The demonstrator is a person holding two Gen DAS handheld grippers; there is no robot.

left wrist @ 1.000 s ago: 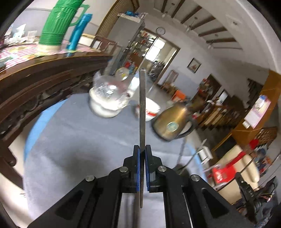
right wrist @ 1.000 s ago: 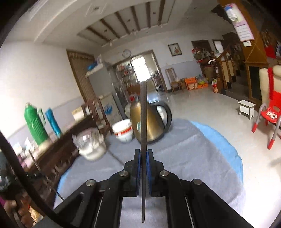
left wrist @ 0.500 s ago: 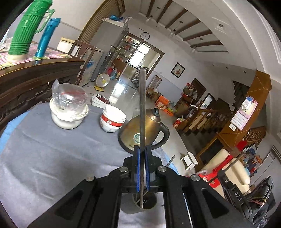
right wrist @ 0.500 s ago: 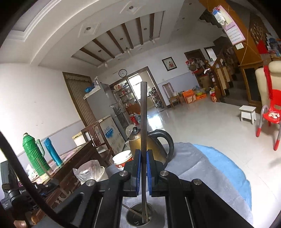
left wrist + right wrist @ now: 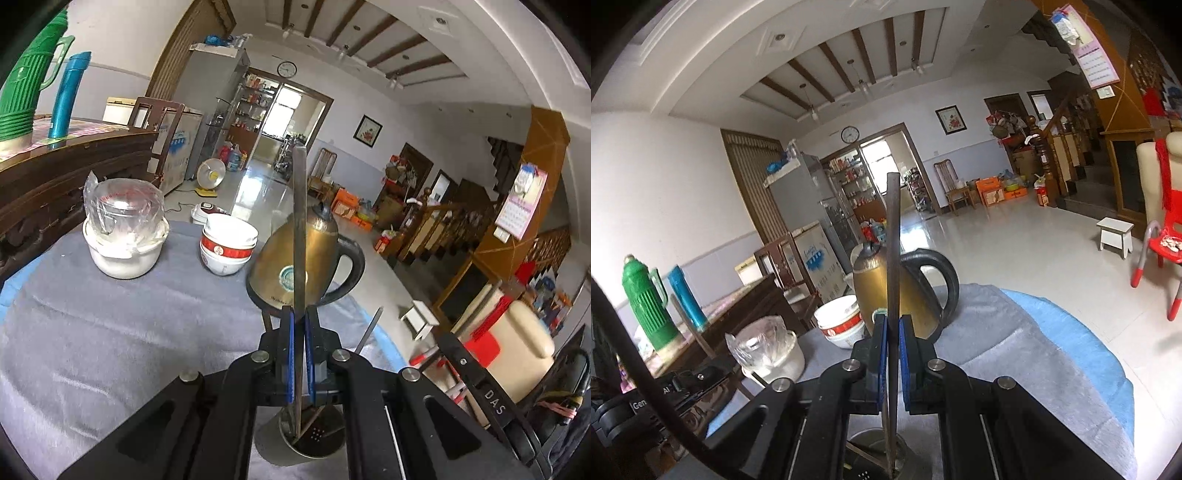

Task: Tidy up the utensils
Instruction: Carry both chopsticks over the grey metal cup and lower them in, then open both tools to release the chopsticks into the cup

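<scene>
My left gripper (image 5: 299, 317) is shut on a thin dark chopstick (image 5: 300, 221) that stands upright. Its lower end reaches down into a metal utensil holder (image 5: 275, 452) right under the fingers, where another stick leans. My right gripper (image 5: 891, 321) is shut on a second upright chopstick (image 5: 893, 236), whose lower tip dips into the same holder (image 5: 866, 437). In the left wrist view the right gripper's chopstick (image 5: 369, 326) shows at the right. The left gripper's chopstick (image 5: 690, 325) shows at the lower left of the right wrist view.
A brass kettle (image 5: 321, 258) (image 5: 871, 288), stacked red and white bowls (image 5: 229, 240) (image 5: 838, 317) and a white pot with a plastic-wrapped lid (image 5: 125, 236) (image 5: 772, 354) stand behind the holder on the grey cloth (image 5: 110, 332). A dark wooden sideboard (image 5: 74, 166) lies left.
Both grippers have moved in over the metal holder, which now shows under each. The chopsticks' lower ends have come down into it. The left view has rolled closer to level.
</scene>
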